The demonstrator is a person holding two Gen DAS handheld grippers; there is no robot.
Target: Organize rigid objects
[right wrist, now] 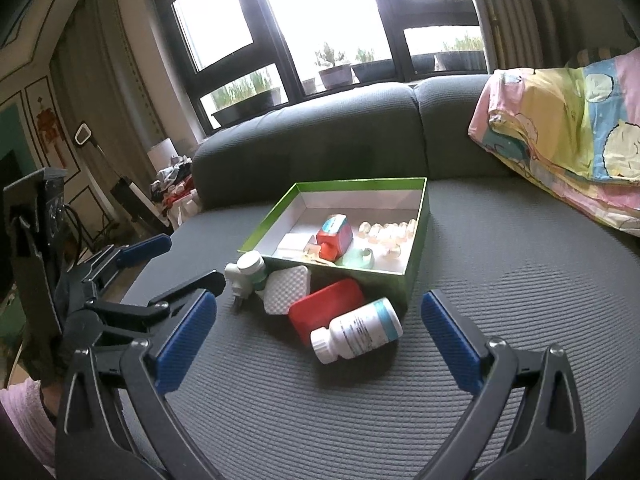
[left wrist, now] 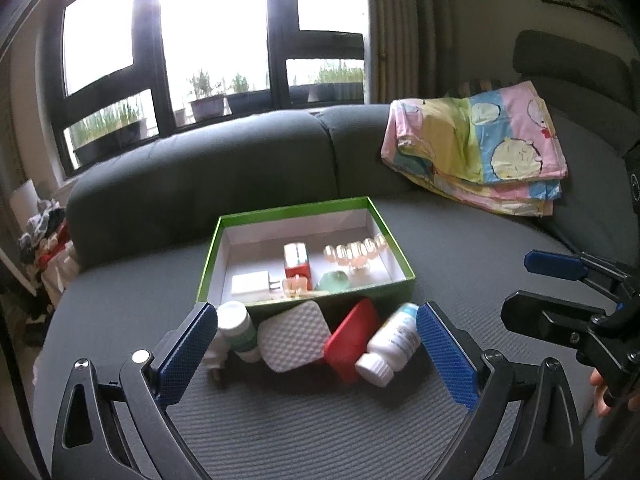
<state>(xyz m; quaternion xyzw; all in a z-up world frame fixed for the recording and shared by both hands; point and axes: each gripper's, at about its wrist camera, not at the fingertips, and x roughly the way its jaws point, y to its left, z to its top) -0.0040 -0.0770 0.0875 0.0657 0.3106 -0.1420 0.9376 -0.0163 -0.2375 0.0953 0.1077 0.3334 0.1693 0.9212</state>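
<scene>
1. A green box (left wrist: 404,280) sits on the grey sofa seat (left wrist: 320,420), and inside it are a red carton (left wrist: 297,264), a white block (left wrist: 250,283), a pale green piece (left wrist: 333,281) and a row of clear cups (left wrist: 354,251).
2. Just in front of the box wall there's a small pile – a green-label bottle (left wrist: 237,330), a white pad (left wrist: 294,336), a red case (left wrist: 352,338) and a white bottle (left wrist: 394,338) lying on its side.
3. A folded colourful blanket (left wrist: 476,144) lies well apart at the back right.
4. The small white thing beside the green-label bottle is half hidden – can't tell what it is.
5. Left gripper (left wrist: 316,354) is spread wide around the pile, gripping nothing.
6. Right gripper (right wrist: 316,350) is spread wide too, with the white bottle between its fingers but untouched.
</scene>
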